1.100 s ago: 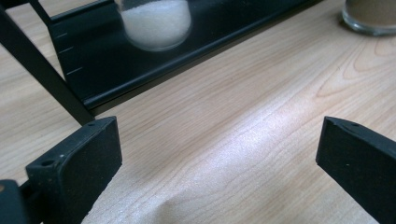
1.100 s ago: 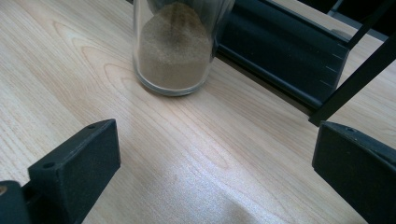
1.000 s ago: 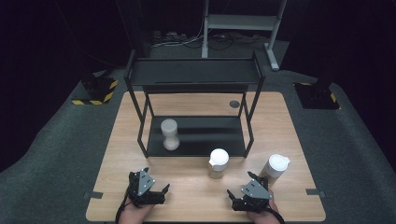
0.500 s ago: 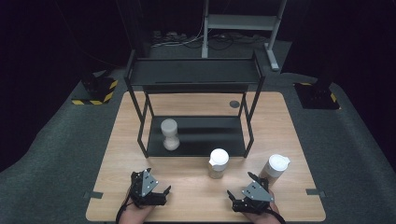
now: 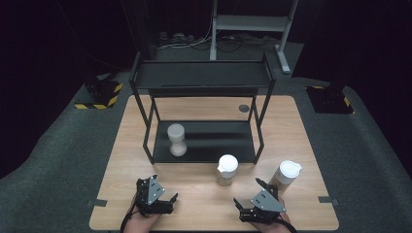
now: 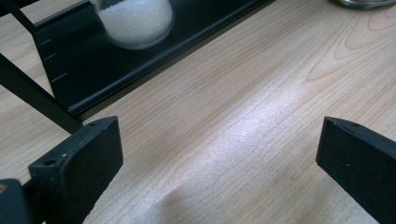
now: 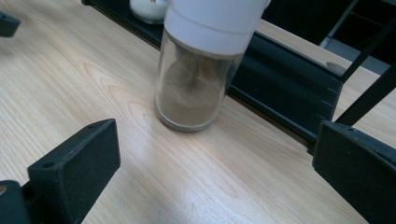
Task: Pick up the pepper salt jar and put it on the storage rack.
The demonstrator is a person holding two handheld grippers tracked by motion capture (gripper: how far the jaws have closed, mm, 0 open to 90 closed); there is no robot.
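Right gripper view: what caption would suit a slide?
Open right tool faces a white-capped jar of brown powder standing on the wooden table.

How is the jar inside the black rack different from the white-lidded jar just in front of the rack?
The waisted glass jar of white grains stands on the black metal rack's bottom shelf; the straight glass jar of brown powder stands on the wooden table. The first is pinched in the middle, the second a plain cylinder with a white cap. Both stand upright, untouched.
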